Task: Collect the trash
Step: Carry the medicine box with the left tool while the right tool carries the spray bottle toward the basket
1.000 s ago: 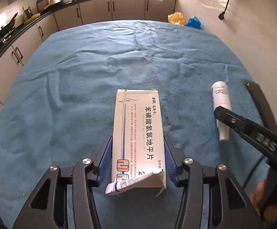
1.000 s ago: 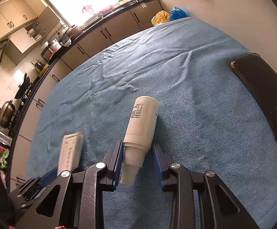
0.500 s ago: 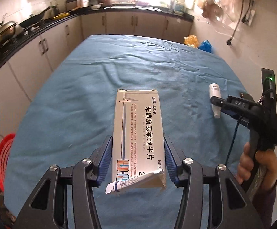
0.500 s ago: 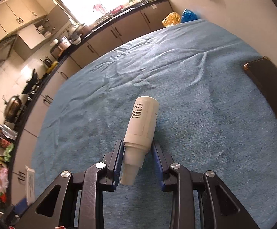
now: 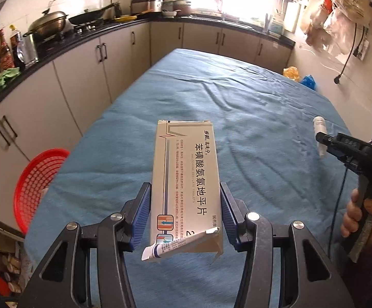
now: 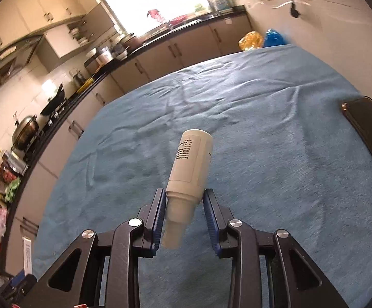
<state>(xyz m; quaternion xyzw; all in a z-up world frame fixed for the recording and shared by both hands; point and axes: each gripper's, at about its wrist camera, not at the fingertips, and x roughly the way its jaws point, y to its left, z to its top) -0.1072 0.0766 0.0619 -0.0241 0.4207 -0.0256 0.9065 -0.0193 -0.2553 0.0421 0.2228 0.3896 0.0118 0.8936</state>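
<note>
Up off the blue-clothed surface, a white medicine box with dark printed characters is sitting lengthwise between the blue pads of the left claw, which is pinching it by its long sides; the near end flap is torn open and hanging loose. Over in the right claw, a small white bottle is being gripped at its narrower neck, its wider labelled body sticking out forward and tilting slightly right above the cloth. From the left wrist view, that same right claw is showing at the far right with a hand wrapping its handle. Beside the surface's left edge, lower down, a red mesh basket is standing. A dark flat object is lying near the cloth's right edge. Kitchen cabinets are running along behind.
</note>
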